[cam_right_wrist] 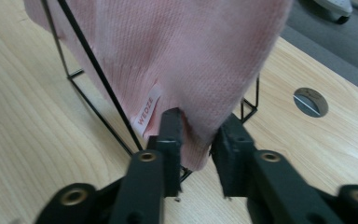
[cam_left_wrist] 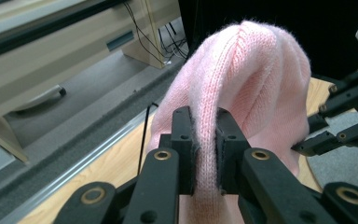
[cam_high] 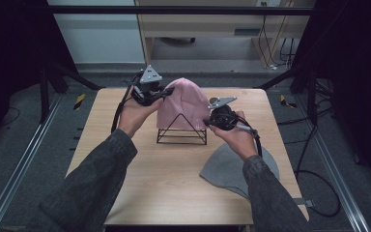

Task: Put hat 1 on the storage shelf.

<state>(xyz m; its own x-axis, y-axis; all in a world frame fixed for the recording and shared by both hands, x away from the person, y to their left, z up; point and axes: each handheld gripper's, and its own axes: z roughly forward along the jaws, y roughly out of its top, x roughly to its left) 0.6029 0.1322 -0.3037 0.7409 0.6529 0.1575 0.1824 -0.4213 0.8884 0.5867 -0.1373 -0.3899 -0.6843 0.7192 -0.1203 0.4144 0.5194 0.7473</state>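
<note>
Two grippers on the pink beanie (cam_high: 181,104) draped over the wire stand (cam_high: 181,130): left gripper (cam_left_wrist: 204,154) pinches a fold, right gripper (cam_right_wrist: 196,140) stands parted, hem corner hanging loose between its jaws.

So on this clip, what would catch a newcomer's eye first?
The fuzzy pink knitted beanie draped over a black wire triangular stand at the middle of the light wooden table. The left gripper pinches a fold of the hat's knit at its left side, while the right gripper has its jaws loose around the lower hem near a small white label. A flat grey knitted beanie lies at the near right of the table.
</note>
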